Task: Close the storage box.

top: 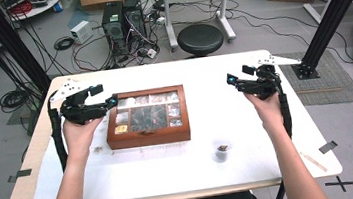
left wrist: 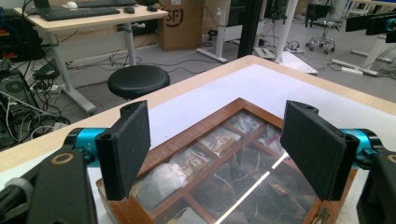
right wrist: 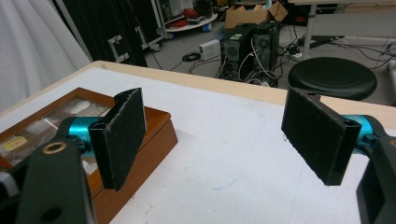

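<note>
The wooden box [top: 146, 117] sits mid-worktop [top: 183, 174], lid closed. The left hand-held gripper [top: 112, 102] hovers at the box's left edge, released and grasping nothing, apparently poised to work the lid. The right hand-held gripper [top: 231, 79], also released, waits well right of the box.

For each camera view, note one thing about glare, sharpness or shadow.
Left gripper view: a bright streak of glare crosses the glass lid of the brown wooden compartment box. High view: soft and slightly blurred overall, with the small clear plastic cup casting only a faint shadow. Right gripper view: evenly lit white tabletop.
</note>
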`<state>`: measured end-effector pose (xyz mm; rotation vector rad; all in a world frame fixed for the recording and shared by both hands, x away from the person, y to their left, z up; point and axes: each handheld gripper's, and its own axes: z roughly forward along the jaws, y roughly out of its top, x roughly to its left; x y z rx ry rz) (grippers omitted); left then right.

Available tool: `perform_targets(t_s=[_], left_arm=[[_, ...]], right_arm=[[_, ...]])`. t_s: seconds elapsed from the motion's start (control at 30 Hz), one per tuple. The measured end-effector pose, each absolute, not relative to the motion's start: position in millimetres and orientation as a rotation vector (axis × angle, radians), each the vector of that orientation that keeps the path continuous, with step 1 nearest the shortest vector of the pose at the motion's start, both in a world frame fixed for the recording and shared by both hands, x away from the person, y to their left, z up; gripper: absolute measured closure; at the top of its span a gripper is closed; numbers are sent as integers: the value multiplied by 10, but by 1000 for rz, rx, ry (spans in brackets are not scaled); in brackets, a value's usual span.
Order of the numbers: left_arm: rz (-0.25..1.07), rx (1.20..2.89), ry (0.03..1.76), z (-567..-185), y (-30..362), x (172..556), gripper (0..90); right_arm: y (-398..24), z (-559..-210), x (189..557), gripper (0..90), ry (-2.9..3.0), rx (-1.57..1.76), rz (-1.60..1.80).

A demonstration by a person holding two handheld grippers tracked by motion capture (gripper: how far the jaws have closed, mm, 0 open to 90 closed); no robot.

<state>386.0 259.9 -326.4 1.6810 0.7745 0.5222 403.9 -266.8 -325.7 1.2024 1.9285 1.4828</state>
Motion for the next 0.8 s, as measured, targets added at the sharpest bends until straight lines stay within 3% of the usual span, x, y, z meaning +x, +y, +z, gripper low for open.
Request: perform_targets(t_s=[0.8], left_arm=[[515, 1666, 772, -3295, 2583, 3876, 243]], right_arm=[[-2683, -3320, 4066, 217, 1949, 1216, 1465]])
